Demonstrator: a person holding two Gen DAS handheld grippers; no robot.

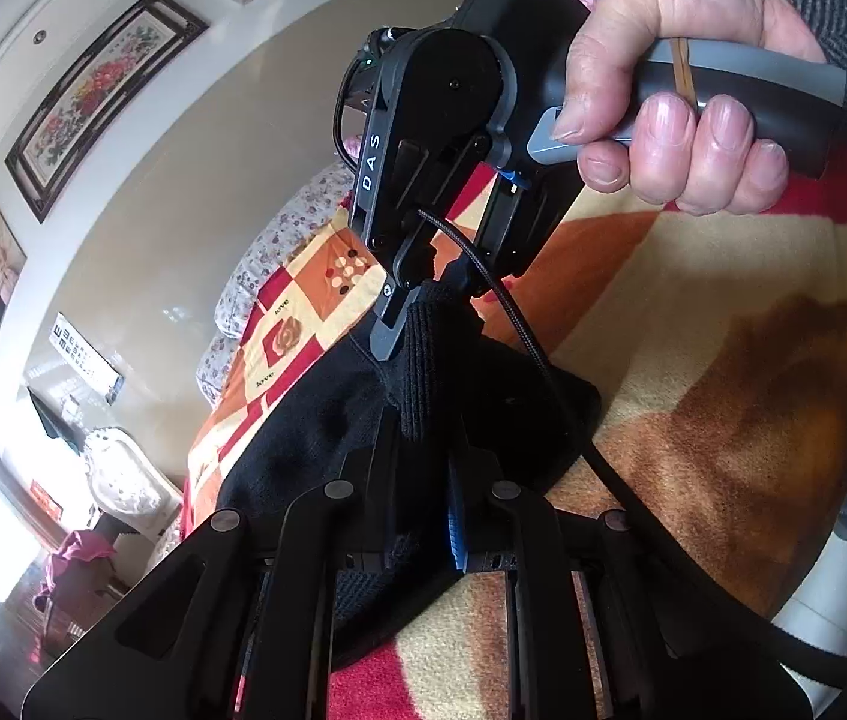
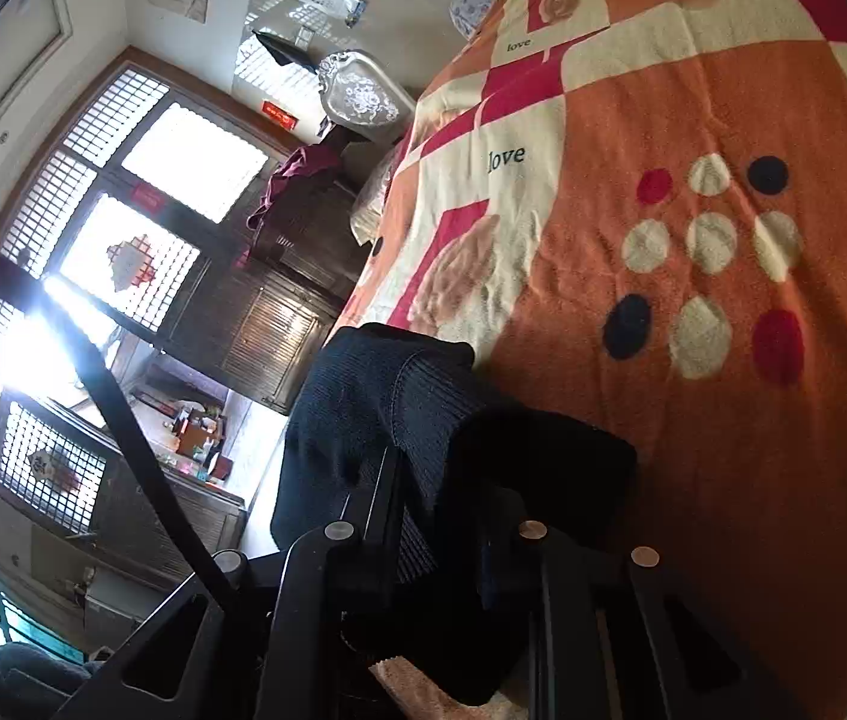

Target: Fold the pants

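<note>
The black pants (image 1: pixel 471 414) lie bunched on the patterned blanket, with a ribbed waistband edge lifted. My left gripper (image 1: pixel 423 474) is shut on the black fabric at the bottom of the left wrist view. My right gripper (image 1: pixel 423 294), held by a hand, is shut on the ribbed edge just above and beyond the left one. In the right wrist view the right gripper (image 2: pixel 435 516) pinches the ribbed band of the pants (image 2: pixel 363 408), which hang over the bed's edge side. The fingertips are mostly buried in cloth.
An orange, red and cream blanket (image 2: pixel 693 240) covers the bed. Floral pillows (image 1: pixel 279 252) sit at the bed's far end. A dark wooden cabinet (image 2: pixel 279 312), a white ornate chair (image 2: pixel 363 96) and bright windows (image 2: pixel 141 222) stand beside the bed. A black cable (image 1: pixel 543 360) crosses the pants.
</note>
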